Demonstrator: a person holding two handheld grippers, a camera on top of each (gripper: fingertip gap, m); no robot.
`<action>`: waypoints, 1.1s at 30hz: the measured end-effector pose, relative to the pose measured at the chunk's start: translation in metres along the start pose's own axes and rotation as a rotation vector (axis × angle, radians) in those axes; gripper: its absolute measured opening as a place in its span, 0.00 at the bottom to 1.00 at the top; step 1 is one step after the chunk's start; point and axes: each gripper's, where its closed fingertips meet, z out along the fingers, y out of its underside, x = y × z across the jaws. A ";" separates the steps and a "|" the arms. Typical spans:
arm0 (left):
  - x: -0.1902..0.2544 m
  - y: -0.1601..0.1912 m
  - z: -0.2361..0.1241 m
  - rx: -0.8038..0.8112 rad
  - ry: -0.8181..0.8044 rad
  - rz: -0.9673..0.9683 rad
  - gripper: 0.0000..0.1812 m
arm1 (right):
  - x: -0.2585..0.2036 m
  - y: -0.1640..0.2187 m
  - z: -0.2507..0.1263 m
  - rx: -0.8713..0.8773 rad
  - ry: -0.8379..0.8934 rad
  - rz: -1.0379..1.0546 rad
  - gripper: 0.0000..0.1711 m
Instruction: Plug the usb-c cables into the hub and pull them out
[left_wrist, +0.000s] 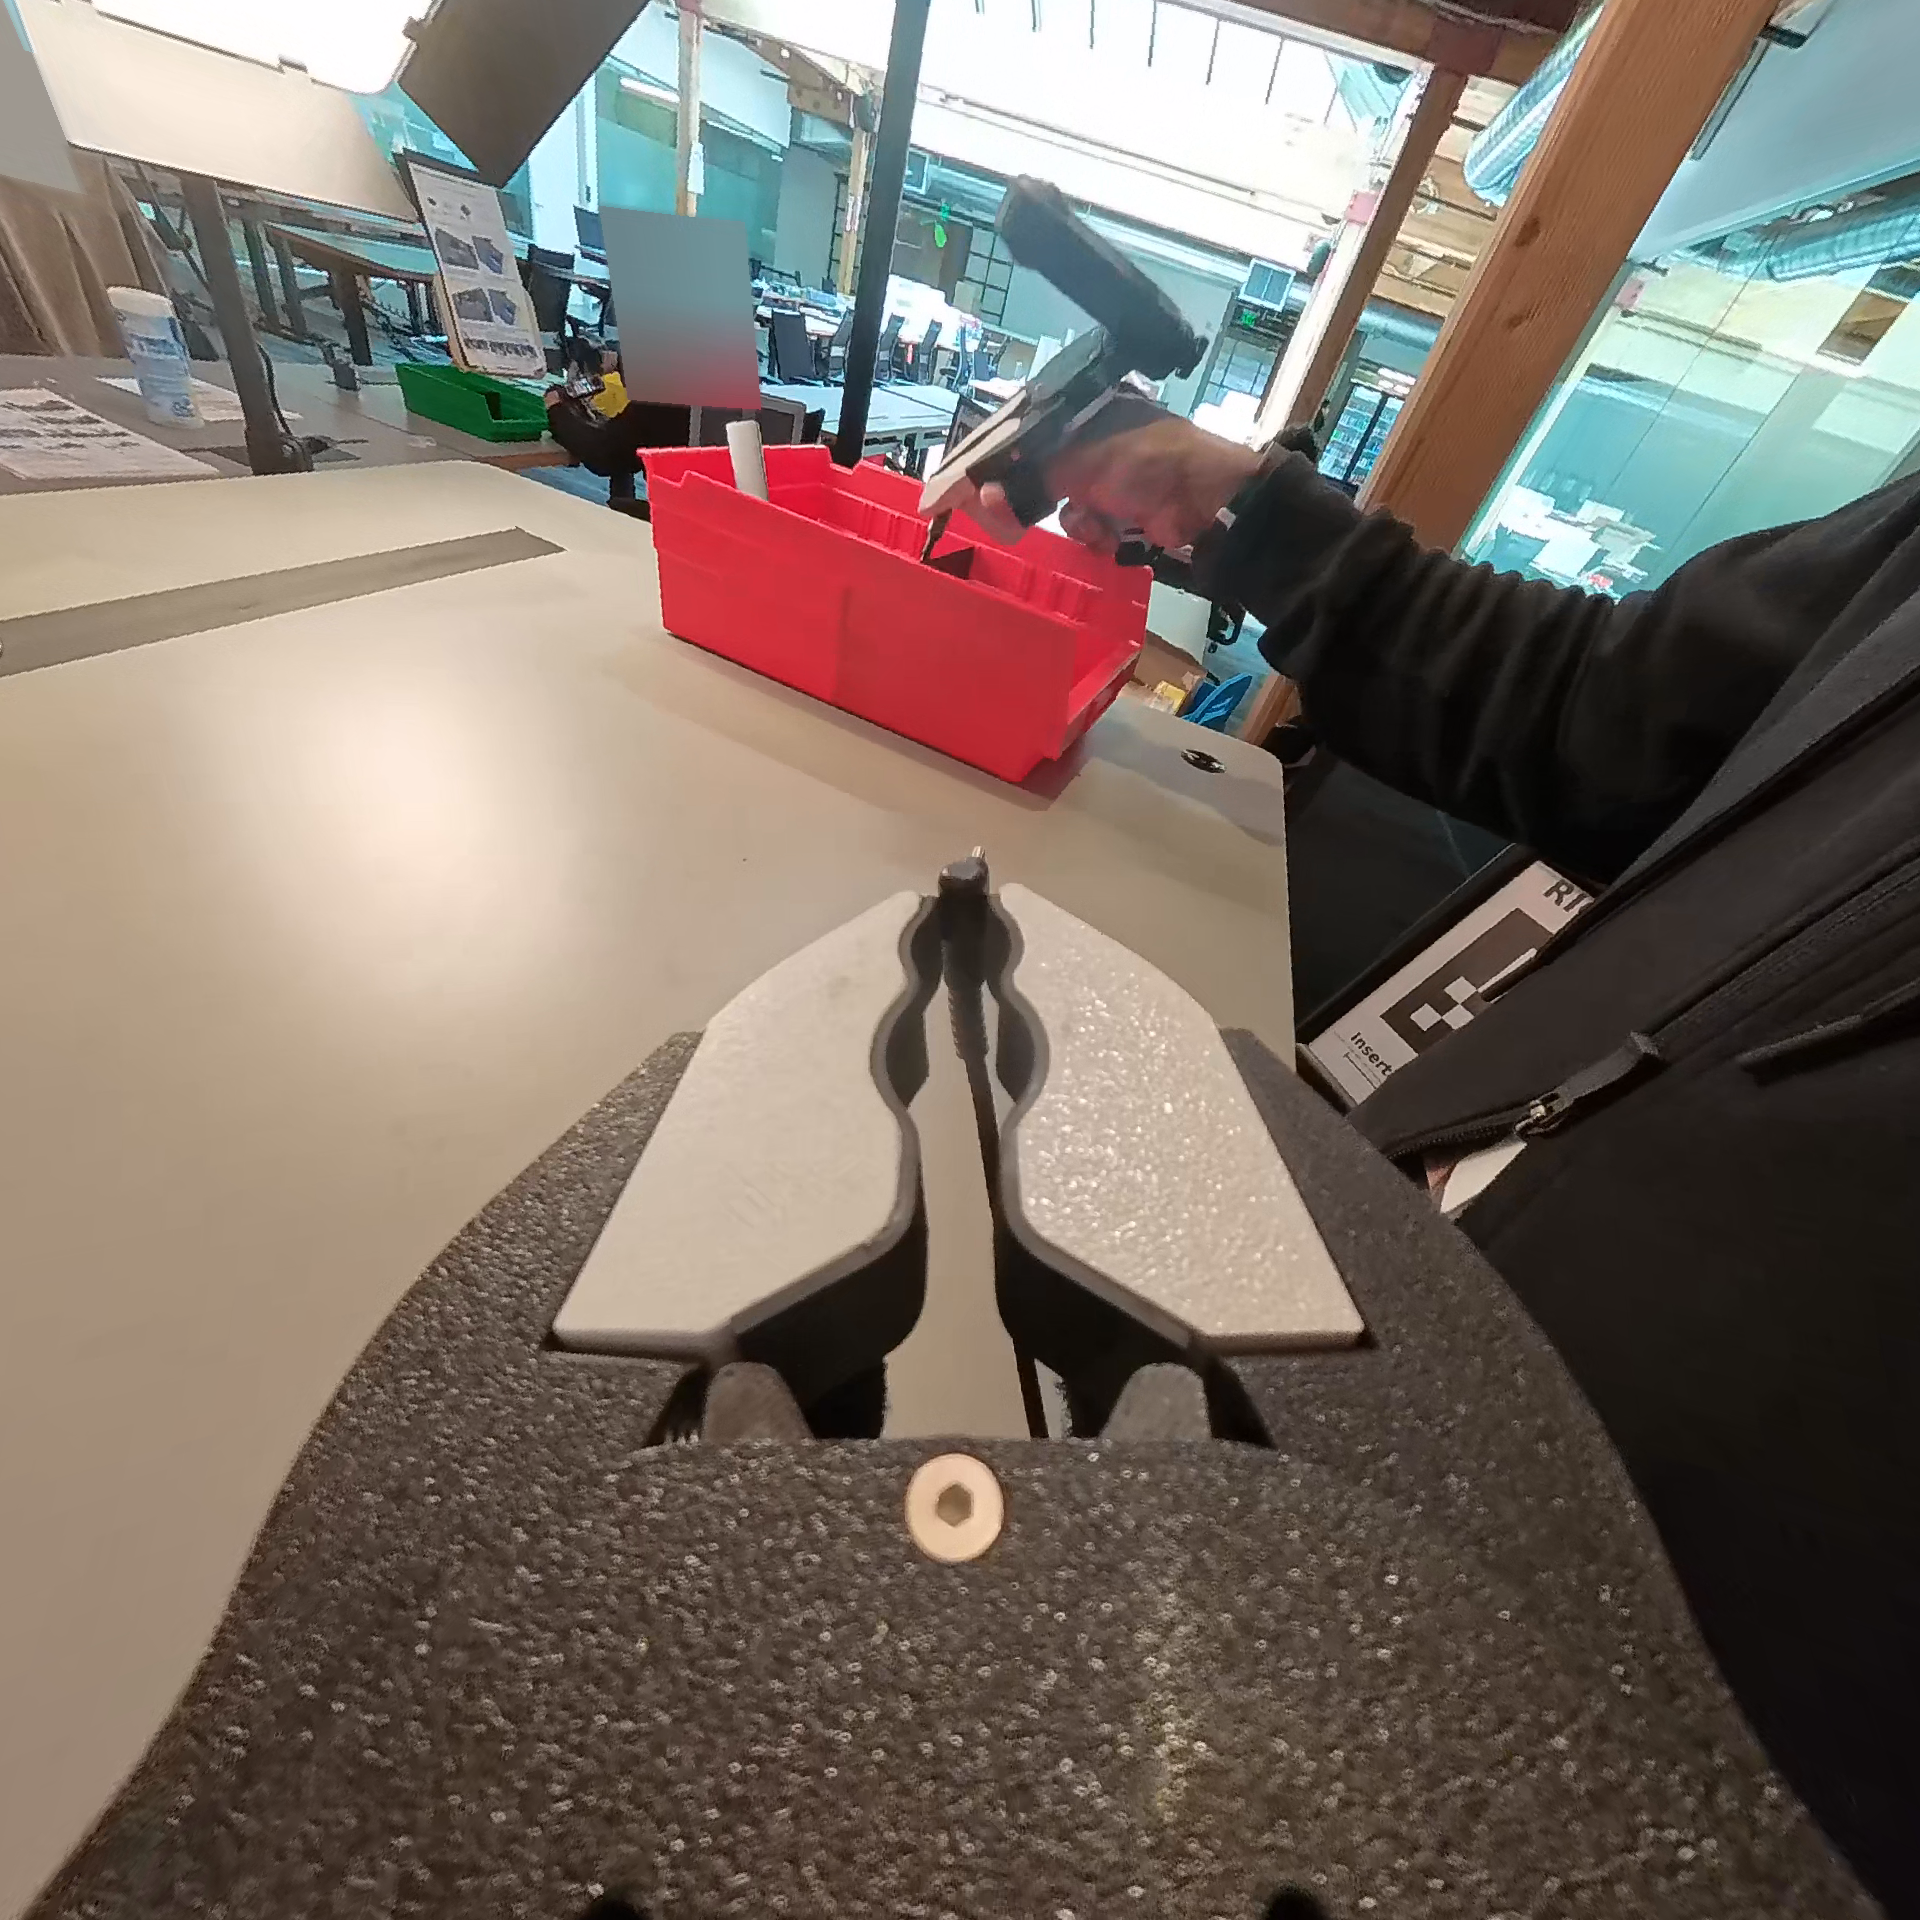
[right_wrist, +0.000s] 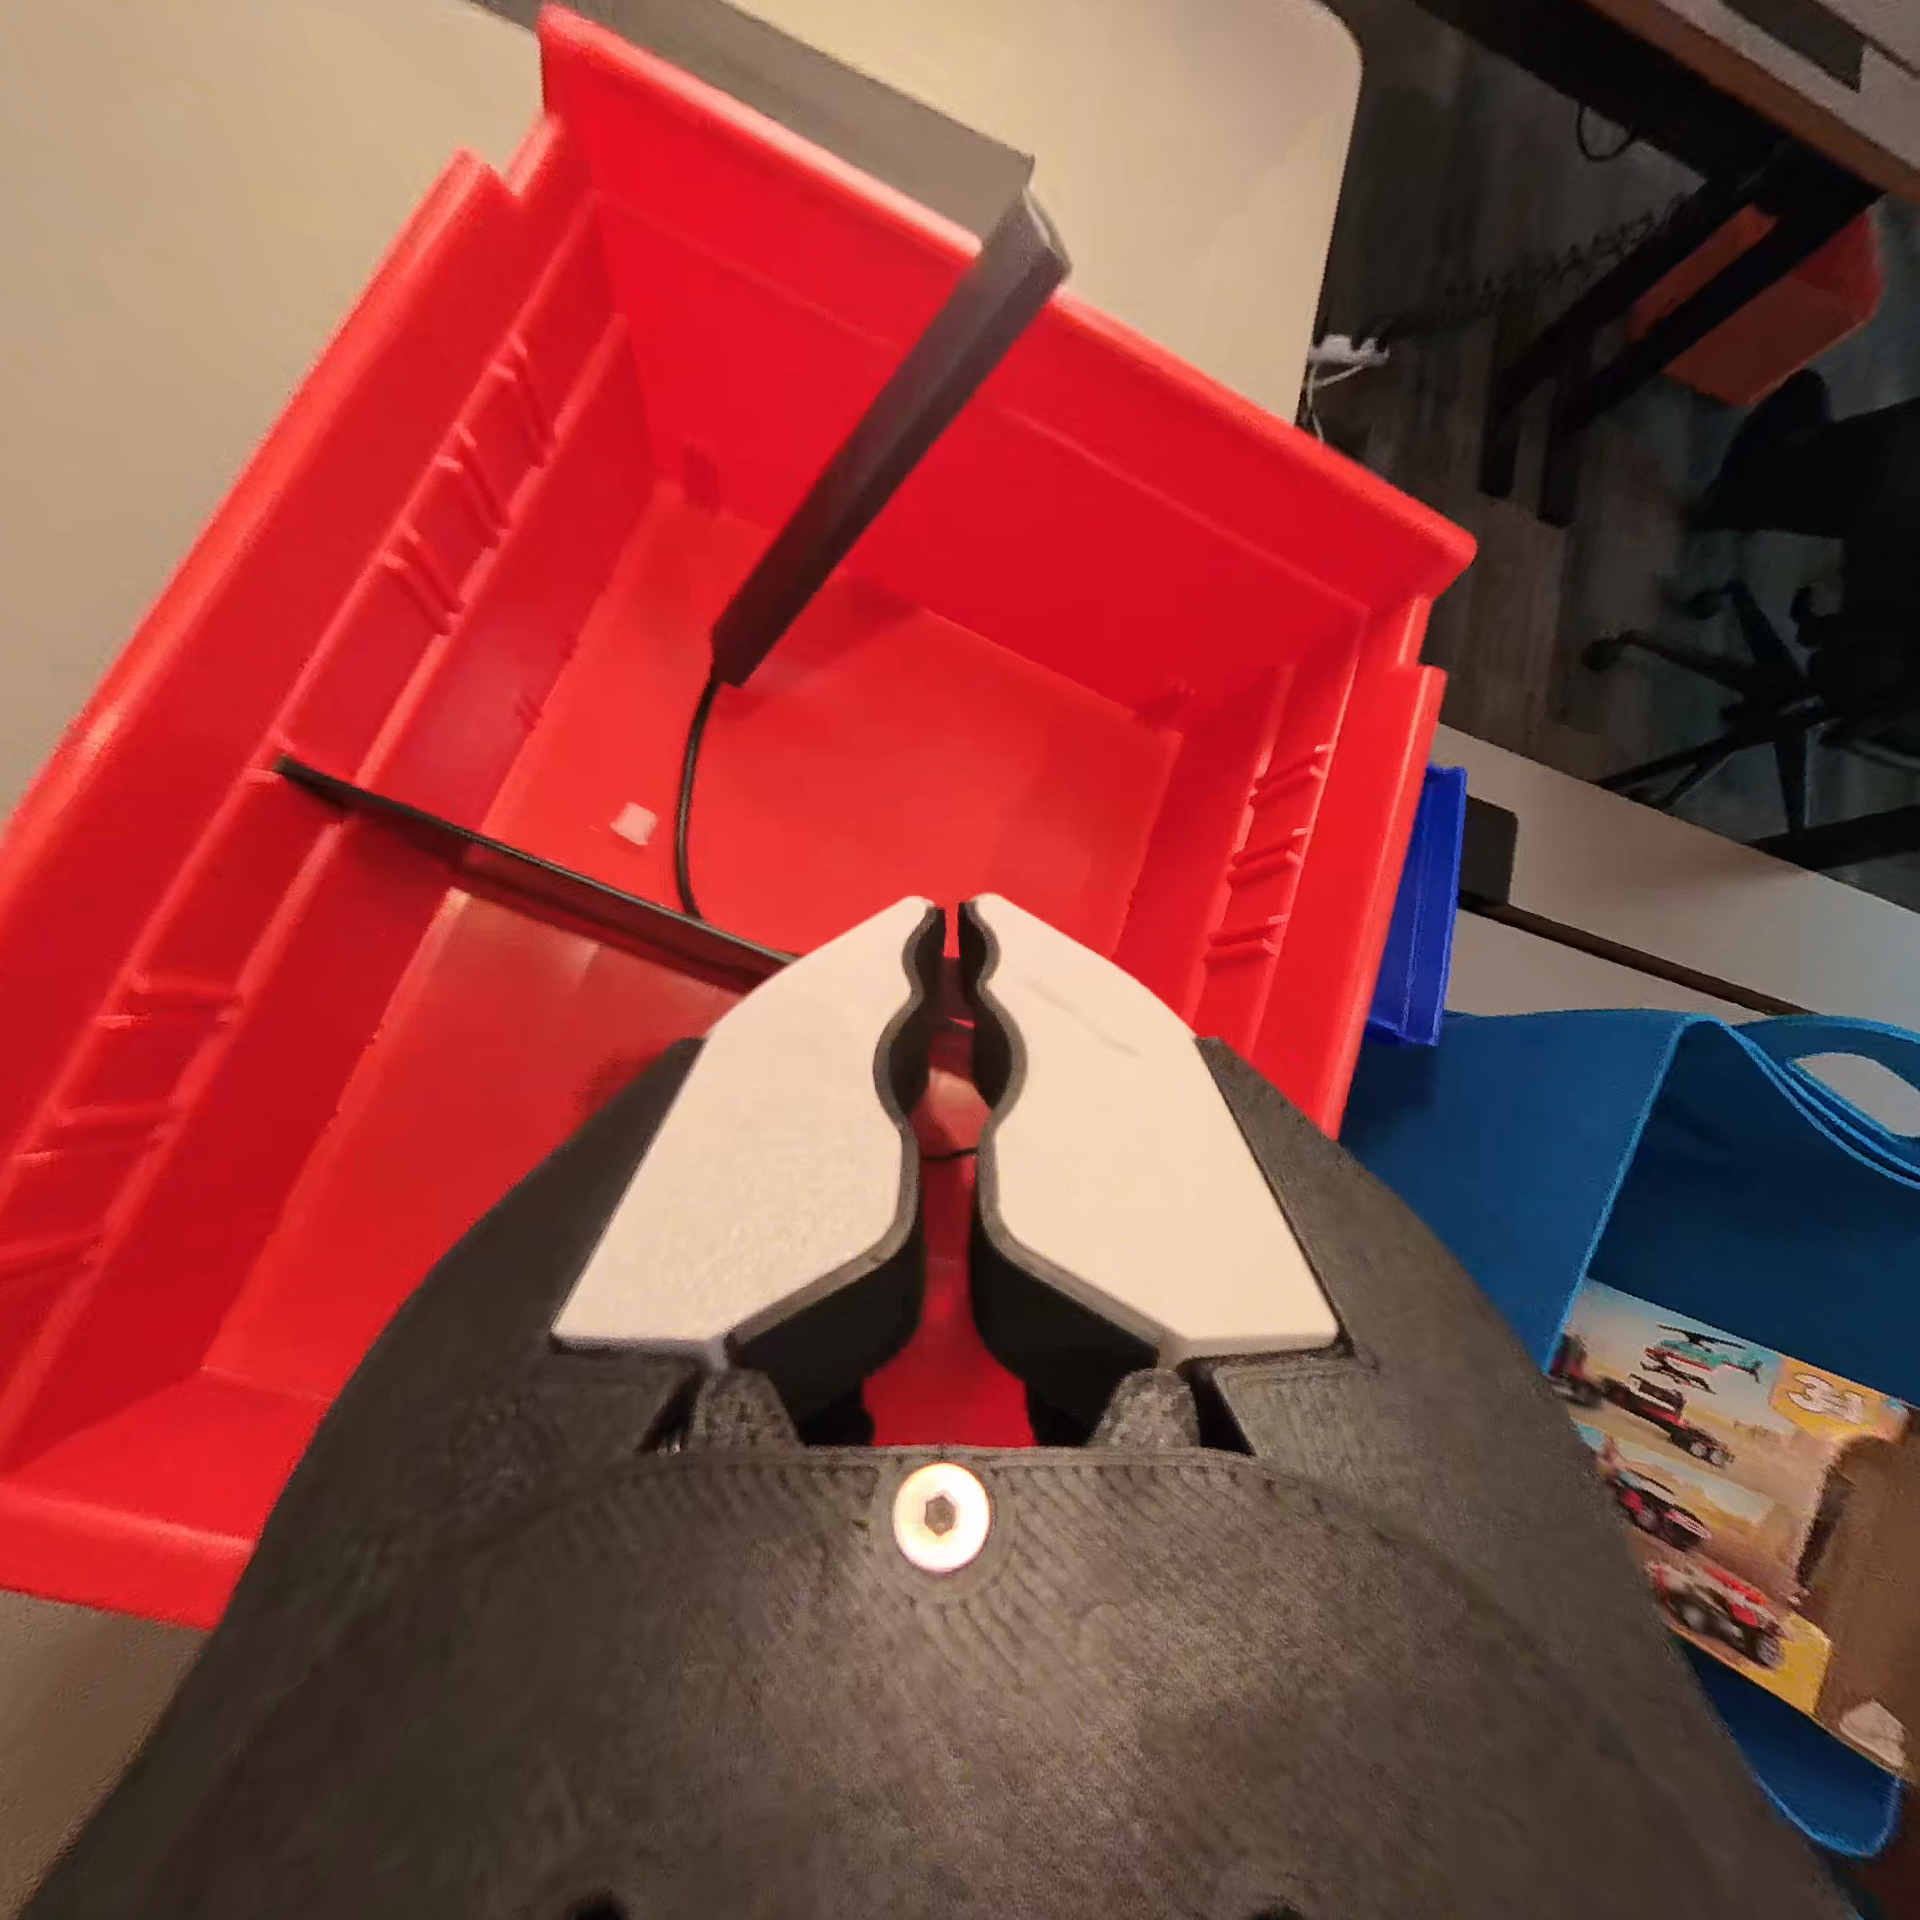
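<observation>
My left gripper (left_wrist: 964, 896) is shut on a black usb-c cable (left_wrist: 968, 940). Its plug sticks out past the fingertips and the cord runs back between the fingers, low over the beige table (left_wrist: 364, 831). A red bin (left_wrist: 894, 634) stands farther off. A hand holds my right gripper (left_wrist: 940, 520) tipped down into the bin. In the right wrist view the black hub (right_wrist: 894, 416) leans against the red bin's (right_wrist: 1091, 499) far wall. Its thin cable (right_wrist: 688, 800) curves down to my right gripper (right_wrist: 948, 920), which is shut on it.
A black divider (right_wrist: 499, 857) crosses the bin. A white piece (left_wrist: 748, 457) stands at the bin's far end. The table's right edge (left_wrist: 1286, 831) is close. A dark sleeve (left_wrist: 1507, 686) reaches over it. A blue felt bag (right_wrist: 1621, 1164), a toy box (right_wrist: 1714, 1486) and a blue bin (right_wrist: 1425, 914) sit to the right. One gripper's finger ends stand about 50 centimeters off the other's.
</observation>
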 end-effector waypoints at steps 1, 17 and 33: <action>0.001 0.000 -0.001 0.005 -0.001 -0.003 0.04 | 0.004 0.006 0.006 -0.036 0.028 -0.020 0.02; -0.026 -0.031 -0.031 0.149 -0.095 -0.035 0.04 | -0.152 -0.069 -0.085 0.309 -0.166 -0.159 0.07; -0.098 -0.048 -0.112 0.496 -0.367 -0.249 0.04 | -0.573 -0.050 -0.096 0.492 -0.785 -0.529 0.27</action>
